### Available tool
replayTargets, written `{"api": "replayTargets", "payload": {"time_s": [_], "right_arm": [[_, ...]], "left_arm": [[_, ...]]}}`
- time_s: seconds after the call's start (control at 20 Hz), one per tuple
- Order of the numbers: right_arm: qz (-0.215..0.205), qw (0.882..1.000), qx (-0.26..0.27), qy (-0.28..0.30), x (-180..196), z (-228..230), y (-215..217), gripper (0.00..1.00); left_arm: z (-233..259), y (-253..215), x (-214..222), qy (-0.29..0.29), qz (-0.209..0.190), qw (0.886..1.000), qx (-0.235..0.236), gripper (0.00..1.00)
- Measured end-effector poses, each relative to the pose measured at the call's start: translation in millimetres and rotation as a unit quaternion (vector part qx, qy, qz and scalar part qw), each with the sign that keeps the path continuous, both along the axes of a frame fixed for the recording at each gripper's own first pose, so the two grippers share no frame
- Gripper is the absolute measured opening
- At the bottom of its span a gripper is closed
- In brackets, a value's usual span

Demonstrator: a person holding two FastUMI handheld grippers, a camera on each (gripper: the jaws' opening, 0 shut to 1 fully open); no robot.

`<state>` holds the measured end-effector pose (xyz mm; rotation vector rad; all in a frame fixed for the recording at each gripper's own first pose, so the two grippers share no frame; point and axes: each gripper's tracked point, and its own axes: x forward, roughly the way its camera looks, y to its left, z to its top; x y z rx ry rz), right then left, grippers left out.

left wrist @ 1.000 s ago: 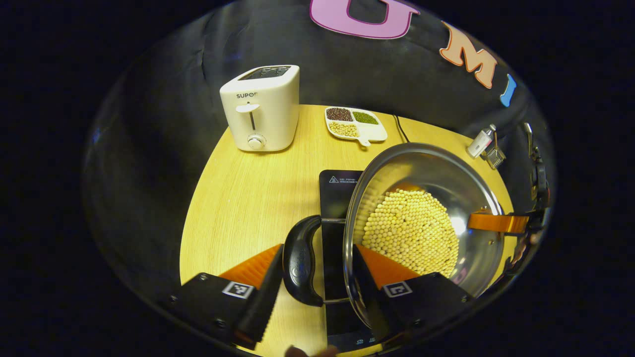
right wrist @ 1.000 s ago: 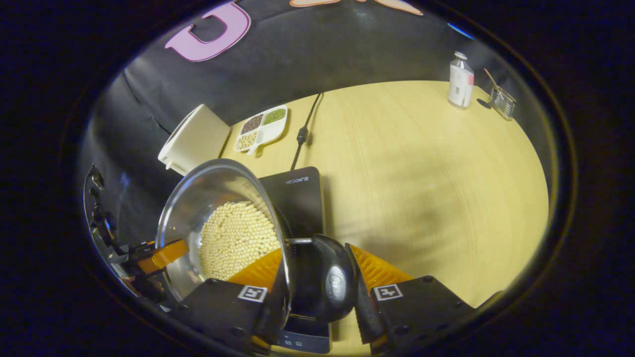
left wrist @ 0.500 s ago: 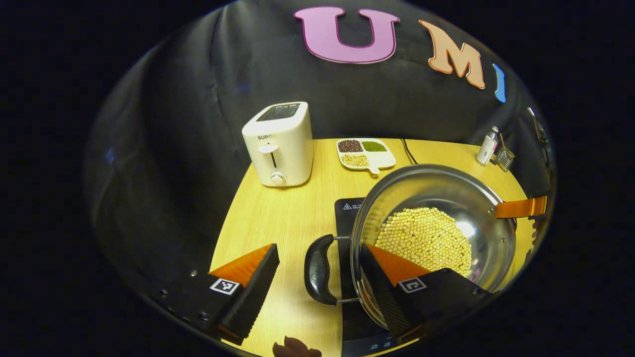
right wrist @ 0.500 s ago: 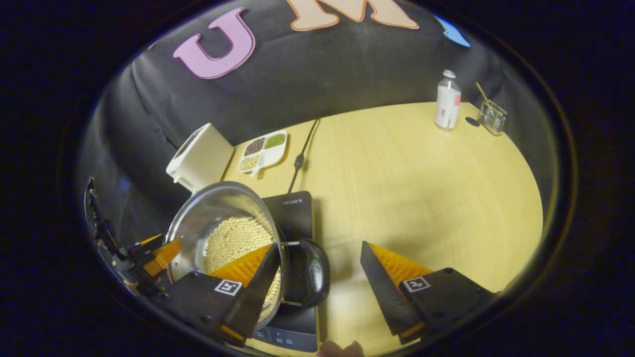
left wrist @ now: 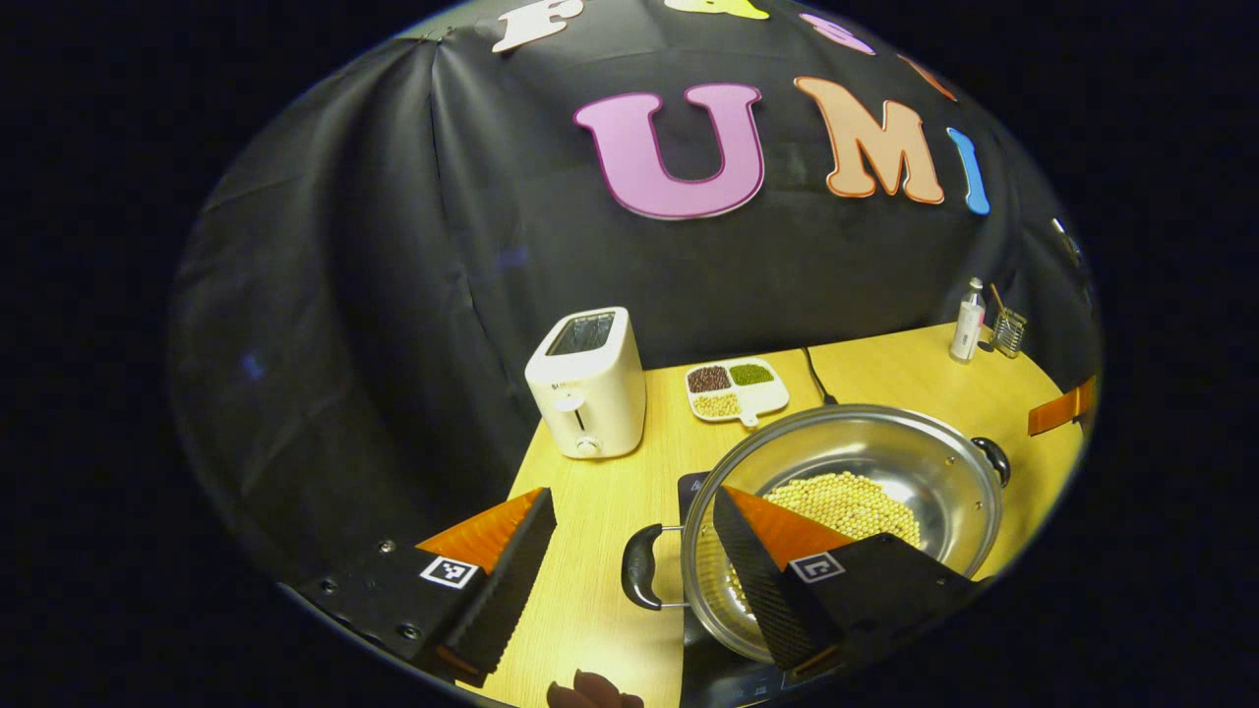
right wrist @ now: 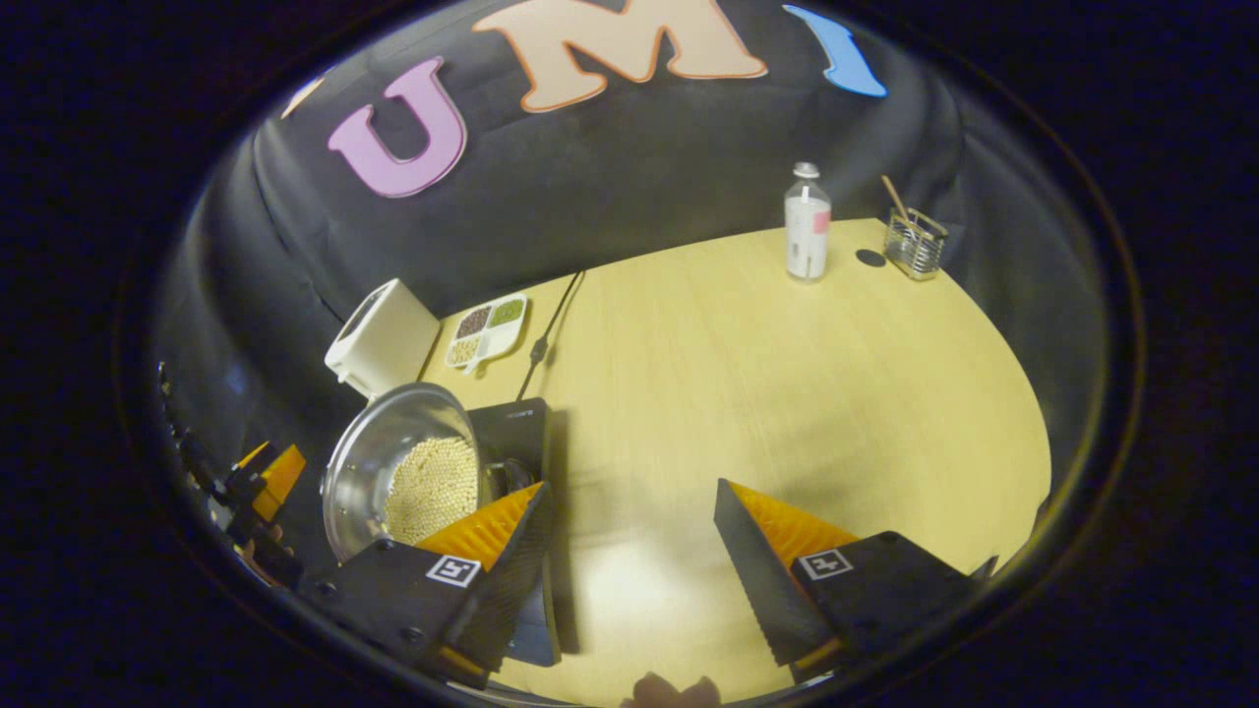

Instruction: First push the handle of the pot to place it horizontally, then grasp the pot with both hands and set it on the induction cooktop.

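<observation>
Steel pot [left wrist: 890,462] sits on the black induction cooktop [right wrist: 519,425], its bowl holding a layer of pale yellow beans [left wrist: 846,497] that covers the bottom. One black handle [left wrist: 639,580] sticks out level toward the near side in the left gripper view, and the other [left wrist: 993,457] shows at the far rim. Left tongs [left wrist: 634,565] are spread wide, one finger over the bare tabletop [left wrist: 600,551], the other in front of the pot's rim, gripping nothing. Right tongs [right wrist: 629,551] gape wide too, empty, above the wood just beside the cooktop. Behind the pot, a white divided dish [left wrist: 736,390] carries dark red beans, green beans and pale beans in separate sections, with one section bare. White toaster [left wrist: 588,382] stands just beside that dish. Far off on the tabletop, a small bottle [right wrist: 807,224] stands upright near a wire holder [right wrist: 915,244] with a stick leaning in it.
</observation>
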<state>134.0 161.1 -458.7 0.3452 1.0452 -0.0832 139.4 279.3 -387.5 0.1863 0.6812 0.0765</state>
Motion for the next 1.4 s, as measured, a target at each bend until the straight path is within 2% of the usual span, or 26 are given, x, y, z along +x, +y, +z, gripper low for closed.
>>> {"api": "replayTargets", "payload": {"time_s": [0.2,0.25,0.3,0.35,0.4,0.5,0.6,0.65,0.7,0.75,0.85,0.95,1.0,1.1,1.2,1.25,1.4], "right_arm": [[0.001,0.999,0.022,-0.036,-5,26,-50,0.92],[0.005,0.999,0.024,-0.047,-8,34,-66,1.0],[0.006,0.998,0.027,-0.056,-13,43,-84,0.92],[0.005,0.997,0.029,-0.066,-16,49,-102,1.0],[0.005,0.996,0.033,-0.079,-22,57,-119,0.92],[0.013,0.992,0.037,-0.119,-31,70,-144,0.92],[0.024,0.979,0.029,-0.199,-30,101,-160,0.92],[0.031,0.974,0.02,-0.224,-28,119,-170,0.91],[0.042,0.966,0.016,-0.253,-33,140,-171,1.0],[0.048,0.956,0.003,-0.289,-34,163,-174,0.92],[0.047,0.931,-0.036,-0.361,-33,217,-187,0.92],[0.046,0.91,-0.06,-0.409,-36,267,-195,0.92],[0.05,0.903,-0.064,-0.422,-40,284,-192,0.91],[0.05,0.899,-0.072,-0.428,-40,304,-196,0.92],[0.041,0.891,-0.08,-0.445,-40,336,-202,0.92],[0.035,0.885,-0.084,-0.456,-42,351,-203,0.92],[0.033,0.869,-0.102,-0.483,-46,382,-195,0.91]], "left_arm": [[64,-49,-10,-0.051,-0.019,0.997,0.053,0.98],[79,-63,-13,-0.065,-0.018,0.996,0.062,0.98],[90,-80,-18,-0.071,-0.012,0.995,0.064,0.98],[100,-102,-29,-0.071,-0.006,0.996,0.055,0.98],[108,-128,-39,-0.072,0.0,0.997,0.036,0.98],[124,-170,-53,-0.081,0.016,0.997,0.008,0.98],[153,-205,-67,-0.105,0.043,0.993,-0.011,1.0],[168,-224,-71,-0.12,0.053,0.991,-0.029,0.98],[185,-244,-73,-0.14,0.055,0.987,-0.05,1.0],[206,-261,-68,-0.164,0.048,0.983,-0.064,0.98],[243,-283,-57,-0.205,0.027,0.976,-0.068,0.98],[273,-298,-52,-0.234,0.015,0.97,-0.069,0.98],[287,-304,-52,-0.248,0.012,0.966,-0.075,1.0],[314,-308,-55,-0.275,0.018,0.957,-0.094,0.97],[324,-307,-65,-0.281,0.021,0.952,-0.12,1.0],[326,-302,-72,-0.281,0.02,0.952,-0.122,0.97],[333,-280,-88,-0.286,0.011,0.954,-0.092,0.99]]}}
